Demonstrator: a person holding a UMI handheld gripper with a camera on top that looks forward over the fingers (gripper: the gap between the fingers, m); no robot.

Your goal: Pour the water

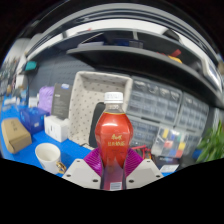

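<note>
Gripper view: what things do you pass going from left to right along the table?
Blue box → white cup → red bottle held in the tongs → green plant.

The red bottle (113, 140) fills the gap between the gripper (113, 168) fingers and blocks the path straight ahead. To its left, the white cup (48, 154) stands on the blue table (72, 150), with open surface between them. The white crate (95, 100) closes off the space beyond the bottle.
</note>
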